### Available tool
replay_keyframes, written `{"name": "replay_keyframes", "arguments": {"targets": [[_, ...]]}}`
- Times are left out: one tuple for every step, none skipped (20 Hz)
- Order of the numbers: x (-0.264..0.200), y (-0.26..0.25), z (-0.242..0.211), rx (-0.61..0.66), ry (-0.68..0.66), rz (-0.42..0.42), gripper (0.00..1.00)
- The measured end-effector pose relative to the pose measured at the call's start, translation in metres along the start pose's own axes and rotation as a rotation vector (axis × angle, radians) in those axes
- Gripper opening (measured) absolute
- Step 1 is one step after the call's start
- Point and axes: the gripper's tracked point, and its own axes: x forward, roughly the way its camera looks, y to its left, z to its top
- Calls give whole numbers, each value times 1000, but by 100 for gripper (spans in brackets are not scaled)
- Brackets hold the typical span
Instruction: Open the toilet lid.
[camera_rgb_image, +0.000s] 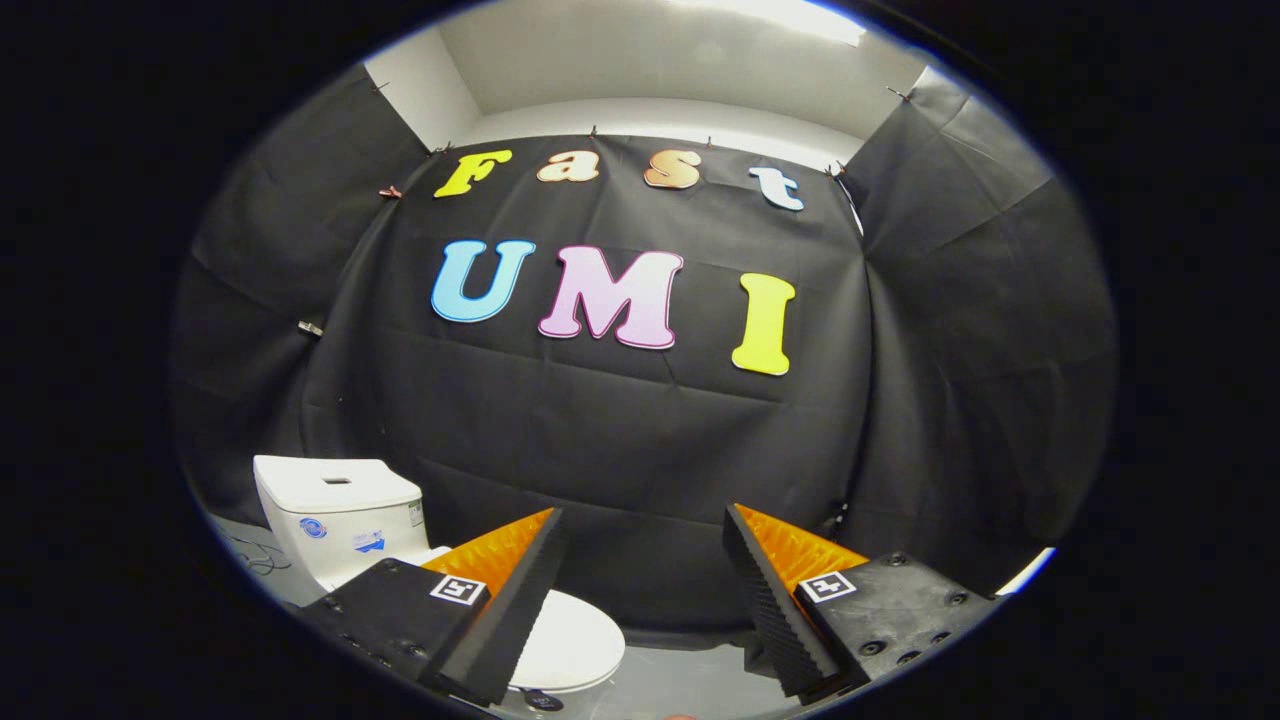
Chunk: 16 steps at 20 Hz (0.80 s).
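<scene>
Fingers spread wide, gap between them bare, nothing held; gripper (645, 590) hangs in the air above the floor. Each finger has a ridged inner face and a small square marker tag on its housing.

Left finger (500, 600) overlaps the toilet: the toilet lid (575, 640) sits just behind and below that finger, partly hidden by it, the visible part poking out toward the gap. Lid is white, rounded, lying flat and closed on the bowl. No contact between fingers and lid that can be made out; the finger looks to be in front of it, apart.

Toilet tank (335, 520) stands beyond the left finger, further left, white, boxy, with a slot-like button on its flat top and small stickers on its front. Tank backs up against the black cloth wall (620, 450).

Grey floor (690, 680) shows between the fingers and under the toilet. A thin cable (250, 555) lies on the floor left of the tank. A small dark round thing sits at the foot of the bowl, below the lid; cannot tell what.

Right finger (780, 600) has cloth wall behind it. Above the cloth, white wall and ceiling (650, 60) with a bright light strip.
</scene>
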Motion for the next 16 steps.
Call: {"name": "replay_keyframes", "arguments": {"targets": [[0,0,0,9,4,-7,98],[1,-1,0,17,9,-13,98],[1,-2,-1,24,11,-18,98],[1,-2,1,27,9,-19,97],[2,-3,3,19,6,-22,97],[2,-4,3,9,5,-26,97],[4,-5,6,4,-1,-27,97],[8,-4,10,3,-9,-23,97],[13,-4,13,2,-18,-18,97],[20,-4,15,5,-22,-16,98],[27,-4,12,11,-17,-15,98],[33,-4,8,26,-6,-16,97],[41,-8,1,49,15,-28,98],[46,-12,-8,82,43,-46,98],[51,-16,-16,130,67,-63,98],[54,-19,-26,188,91,-84,98]]}}
